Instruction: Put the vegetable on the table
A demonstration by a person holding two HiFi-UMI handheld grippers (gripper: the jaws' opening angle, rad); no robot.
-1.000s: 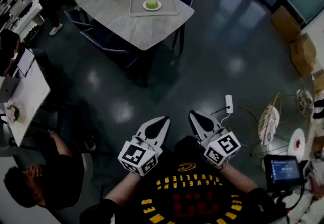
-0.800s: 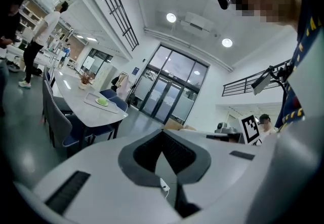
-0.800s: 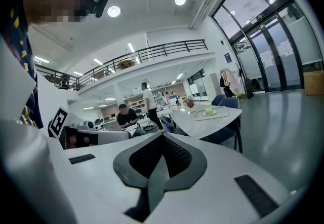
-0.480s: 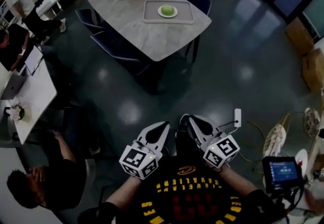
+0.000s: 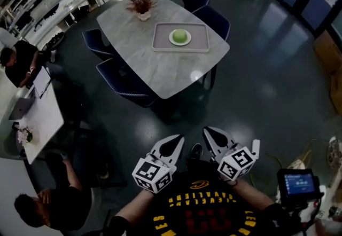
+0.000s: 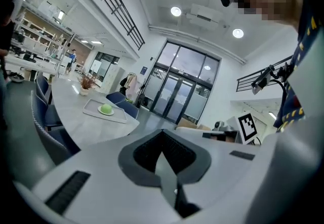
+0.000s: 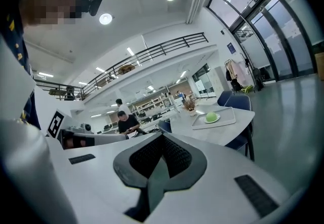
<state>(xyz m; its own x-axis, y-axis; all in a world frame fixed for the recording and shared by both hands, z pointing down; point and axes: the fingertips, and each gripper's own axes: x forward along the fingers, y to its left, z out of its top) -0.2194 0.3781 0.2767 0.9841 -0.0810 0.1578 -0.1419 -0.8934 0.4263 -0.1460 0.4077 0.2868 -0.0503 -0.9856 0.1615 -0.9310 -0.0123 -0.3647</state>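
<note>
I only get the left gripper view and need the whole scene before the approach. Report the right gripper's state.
Observer: The right gripper has its fingers shut, with nothing between them.
Operator: Good. Now report anyone near the table on its left side.
Observer: The head view shows a person in black seated at a white desk, well off to the left of the table.
</note>
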